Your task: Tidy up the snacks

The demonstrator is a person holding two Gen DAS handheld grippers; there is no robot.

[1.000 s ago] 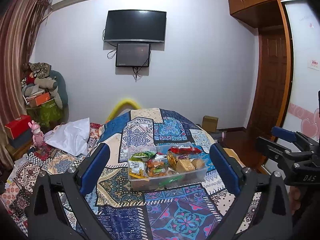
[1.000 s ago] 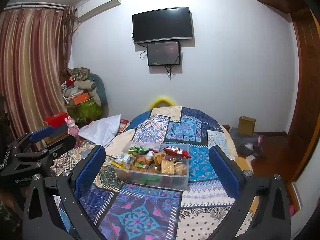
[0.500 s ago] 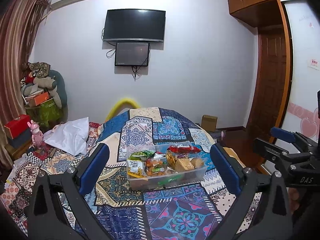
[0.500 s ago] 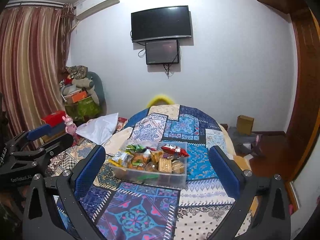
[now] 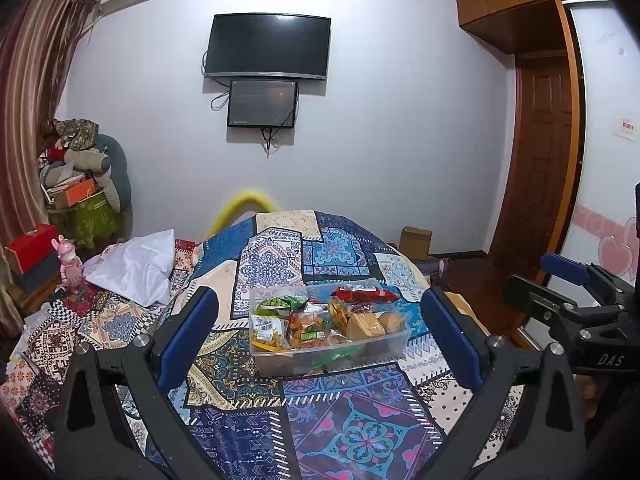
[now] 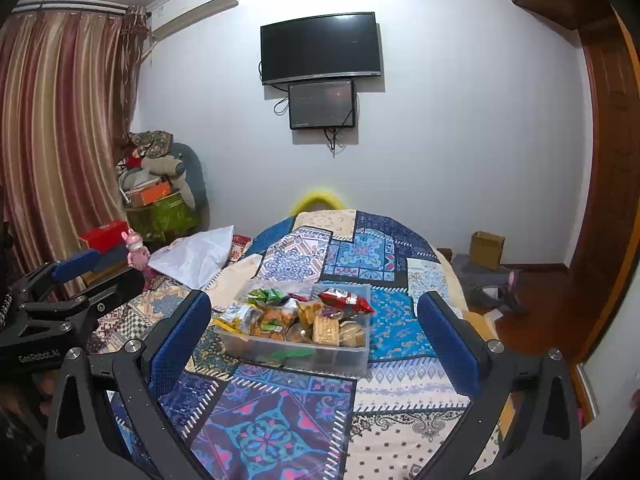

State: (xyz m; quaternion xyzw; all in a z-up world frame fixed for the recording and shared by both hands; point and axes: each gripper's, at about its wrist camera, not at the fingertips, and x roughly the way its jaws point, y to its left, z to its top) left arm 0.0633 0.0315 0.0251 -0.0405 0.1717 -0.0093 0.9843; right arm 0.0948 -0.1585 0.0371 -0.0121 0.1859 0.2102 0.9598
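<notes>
A clear plastic bin [image 5: 394,342] [image 6: 352,354] full of snack packets sits on a table under a patchwork cloth. A red packet [image 5: 362,294] [image 6: 344,299] lies on top at the far right, a green packet [image 5: 280,304] [image 6: 262,295] at the far left, orange and yellow packets between them. My left gripper [image 5: 320,328] is open and empty, held back from the bin. My right gripper [image 6: 314,330] is open and empty, also short of the bin. Each gripper shows at the edge of the other's view.
The patchwork cloth [image 5: 352,432] covers the round table. A white pillow [image 5: 140,268] and a pink toy [image 5: 71,266] lie at the left. Stacked boxes and bundles stand in the left corner [image 6: 156,184]. A cardboard box [image 6: 486,250] is on the floor near the wooden door.
Both grippers have shifted slightly, so the bin sits a little further left and higher in each view. Both stay open and empty.
</notes>
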